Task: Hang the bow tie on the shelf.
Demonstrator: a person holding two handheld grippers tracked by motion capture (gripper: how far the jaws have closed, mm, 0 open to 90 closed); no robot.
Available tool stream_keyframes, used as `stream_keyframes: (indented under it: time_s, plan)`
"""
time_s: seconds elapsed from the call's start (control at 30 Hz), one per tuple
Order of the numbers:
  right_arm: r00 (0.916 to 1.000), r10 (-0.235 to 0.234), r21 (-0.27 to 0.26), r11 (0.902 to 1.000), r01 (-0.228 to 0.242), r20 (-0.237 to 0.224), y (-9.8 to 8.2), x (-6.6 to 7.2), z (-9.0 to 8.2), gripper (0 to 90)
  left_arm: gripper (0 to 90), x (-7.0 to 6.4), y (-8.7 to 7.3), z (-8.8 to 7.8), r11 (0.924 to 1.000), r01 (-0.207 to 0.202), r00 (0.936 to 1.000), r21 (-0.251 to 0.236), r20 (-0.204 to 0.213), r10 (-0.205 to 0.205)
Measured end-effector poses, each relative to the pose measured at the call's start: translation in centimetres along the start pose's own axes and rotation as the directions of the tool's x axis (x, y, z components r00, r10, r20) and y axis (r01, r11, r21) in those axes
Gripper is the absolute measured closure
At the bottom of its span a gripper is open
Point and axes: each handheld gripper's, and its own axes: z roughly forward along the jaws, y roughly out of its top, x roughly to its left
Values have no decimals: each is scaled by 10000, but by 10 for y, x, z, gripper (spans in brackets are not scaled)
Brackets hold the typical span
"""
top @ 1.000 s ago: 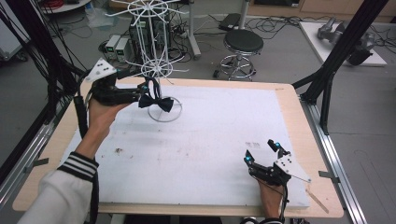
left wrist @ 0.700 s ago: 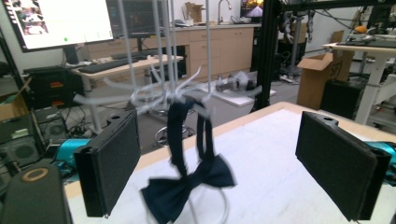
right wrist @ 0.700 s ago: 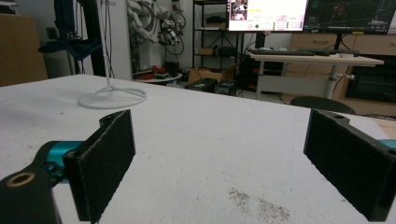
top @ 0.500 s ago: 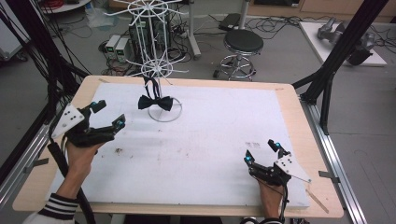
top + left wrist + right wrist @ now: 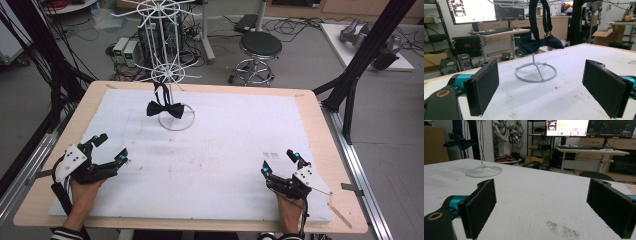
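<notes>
Claws both wide open and empty: left claw (image 5: 111, 149) rests at the near-left of the white counter (image 5: 225, 150), right claw (image 5: 280, 162) at the near-right. Farther back, black bow tie (image 5: 165, 109) hangs by its strap on the white wire stand (image 5: 176, 120), well apart from both.

Bow tie (image 5: 165, 108) hangs on the stand (image 5: 172, 75) — far left of the table (image 5: 320, 125).

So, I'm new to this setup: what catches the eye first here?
A black bow tie hangs by its strap from a white wire rack at the far left of the white table. Near the front edge, the left claw and right claw rest open, holding nothing.
</notes>
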Motion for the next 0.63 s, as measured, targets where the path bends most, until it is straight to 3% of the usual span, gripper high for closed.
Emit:
stream_keyframes:
  time_s: [0.13,0.27,0.63]
  plan:
    - [10000,-25,14,10000,25,3,0,0,0,80,146,0,-13,-1,9998,61,10000,-180,-5,-61]
    - [10000,-27,10,10000,27,17,0,0,0,80,146,1,-29,-1,9991,391,9992,-168,-84,-393]
    - [10000,-16,-74,10000,16,2,0,-1,-1,80,148,0,-31,-2,9989,373,9988,-297,-309,-382]
